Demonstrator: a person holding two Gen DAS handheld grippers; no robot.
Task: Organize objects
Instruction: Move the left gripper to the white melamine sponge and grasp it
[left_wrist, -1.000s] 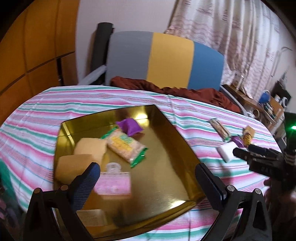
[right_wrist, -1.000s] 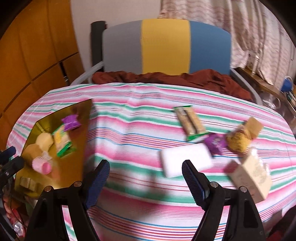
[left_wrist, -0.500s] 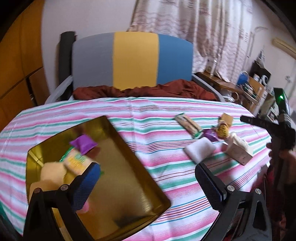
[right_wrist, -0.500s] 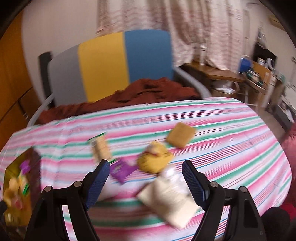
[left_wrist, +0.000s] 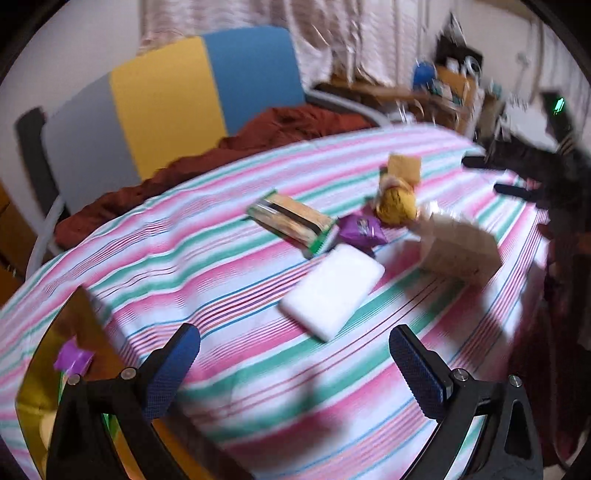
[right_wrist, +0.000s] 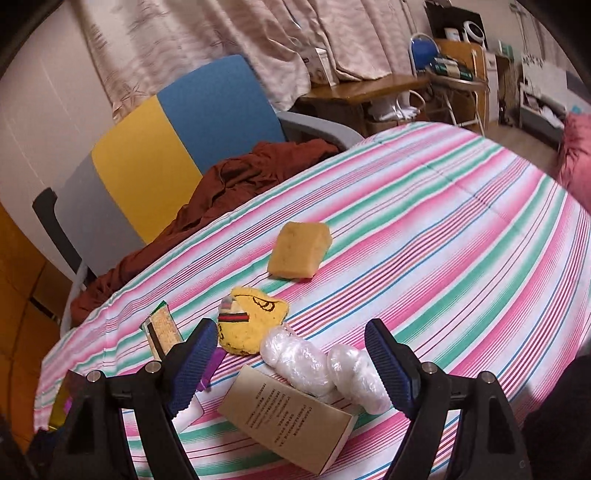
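Note:
My left gripper (left_wrist: 295, 360) is open and empty above the striped tablecloth, just before a white flat block (left_wrist: 332, 291). Beyond it lie a green-edged cracker pack (left_wrist: 291, 221), a purple packet (left_wrist: 360, 229), a yellow knitted pouch (left_wrist: 395, 201) and a brown box (left_wrist: 458, 247). The gold tray (left_wrist: 44, 369) sits at the lower left. My right gripper (right_wrist: 291, 354) is open and empty, over the brown box (right_wrist: 288, 424) and clear plastic bundle (right_wrist: 325, 365). The yellow pouch (right_wrist: 251, 321) and yellow sponge (right_wrist: 299, 251) lie ahead of it.
A grey, yellow and blue chair (right_wrist: 162, 155) with a rust-brown cloth (right_wrist: 236, 184) stands behind the table. Desks and clutter (right_wrist: 443, 74) fill the far right. The table edge (right_wrist: 569, 229) curves away at the right.
Both grippers swung right: the tray slid to the left edge of the left view. The right view left the tray behind and now centres on the box, bundle and pouch.

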